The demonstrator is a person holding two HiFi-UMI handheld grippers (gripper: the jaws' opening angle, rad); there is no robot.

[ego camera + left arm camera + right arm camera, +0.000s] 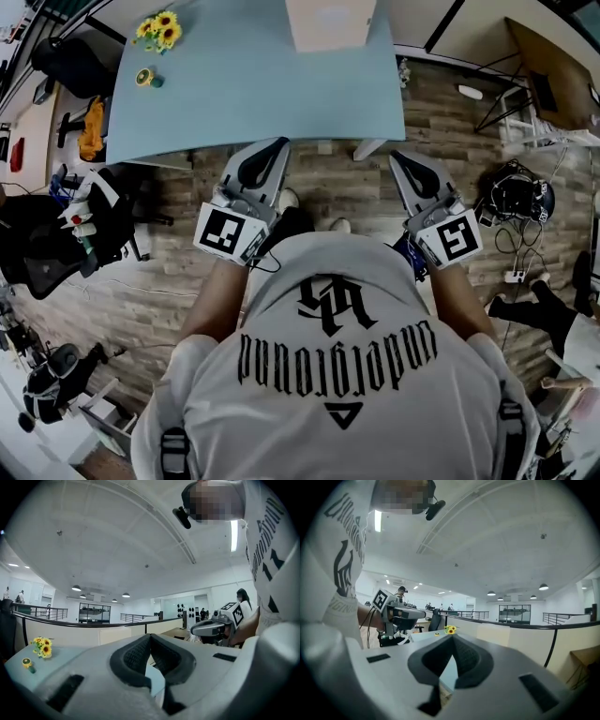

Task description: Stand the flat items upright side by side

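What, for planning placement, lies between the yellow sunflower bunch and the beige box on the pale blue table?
Head view: only bare pale blue table between sunflower bunch and beige box.

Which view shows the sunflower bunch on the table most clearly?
The head view: the sunflower bunch sits in the open near the far left corner of the table. The left gripper view shows it small at the left edge; the right gripper view shows only a tiny yellow spot.

The head camera is looking steeply down; the left gripper (280, 142) and right gripper (395, 156) cameras are tilting upward, sharing the sunflowers (159, 30).
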